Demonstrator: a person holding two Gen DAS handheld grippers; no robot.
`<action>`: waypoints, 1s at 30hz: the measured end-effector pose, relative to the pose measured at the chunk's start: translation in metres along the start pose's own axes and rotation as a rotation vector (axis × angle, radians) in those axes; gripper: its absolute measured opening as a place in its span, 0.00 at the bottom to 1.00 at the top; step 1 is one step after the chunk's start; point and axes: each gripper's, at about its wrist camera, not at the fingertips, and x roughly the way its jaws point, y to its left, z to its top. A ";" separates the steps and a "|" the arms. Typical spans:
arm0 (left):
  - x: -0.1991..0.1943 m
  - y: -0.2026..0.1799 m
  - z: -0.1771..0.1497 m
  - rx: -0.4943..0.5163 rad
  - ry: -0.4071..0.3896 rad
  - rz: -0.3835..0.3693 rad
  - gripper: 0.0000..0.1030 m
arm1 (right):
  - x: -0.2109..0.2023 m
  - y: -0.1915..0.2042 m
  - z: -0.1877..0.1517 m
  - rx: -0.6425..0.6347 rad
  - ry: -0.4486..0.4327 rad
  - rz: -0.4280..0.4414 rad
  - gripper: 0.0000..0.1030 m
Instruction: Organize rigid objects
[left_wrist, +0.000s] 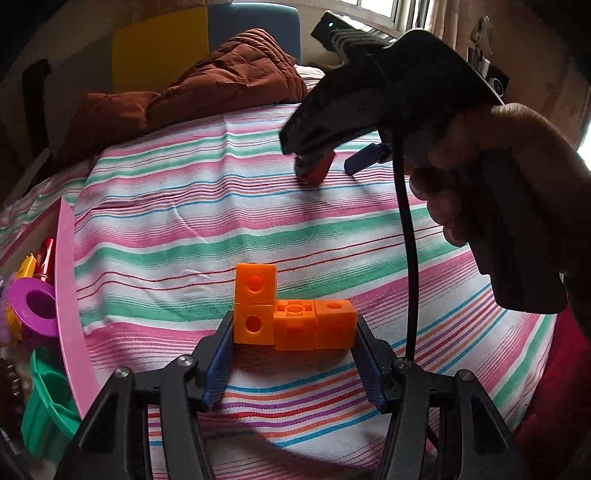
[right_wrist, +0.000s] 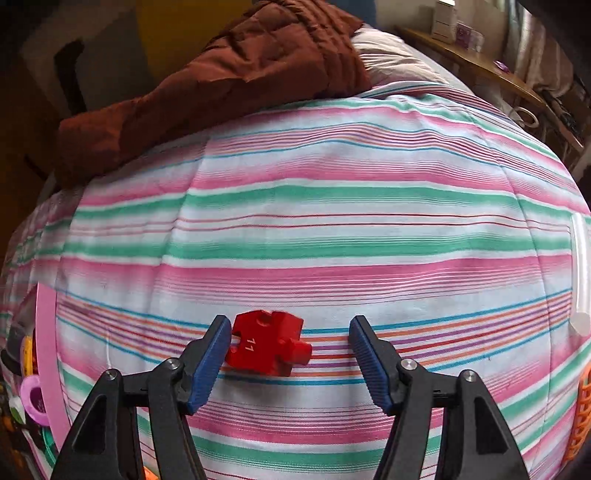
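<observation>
Left hand-held gripper pinches the orange blocks across their long axis, low over the bed. Farther out, right hand-held gripper straddles the red piece: spread, left pad touching, right pad clear; piece sits left of centre.

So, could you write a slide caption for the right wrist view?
Right gripper open around a red puzzle piece lying on the striped bedsheet.
</observation>
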 end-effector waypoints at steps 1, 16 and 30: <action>0.000 0.000 0.000 0.001 -0.001 -0.002 0.58 | 0.001 0.005 -0.003 -0.037 0.001 -0.060 0.36; -0.011 0.004 -0.011 -0.008 0.001 -0.006 0.58 | -0.023 -0.024 -0.060 0.017 0.112 0.195 0.07; -0.010 0.007 -0.013 -0.011 -0.004 -0.010 0.58 | -0.043 -0.035 -0.002 0.274 -0.113 0.270 0.41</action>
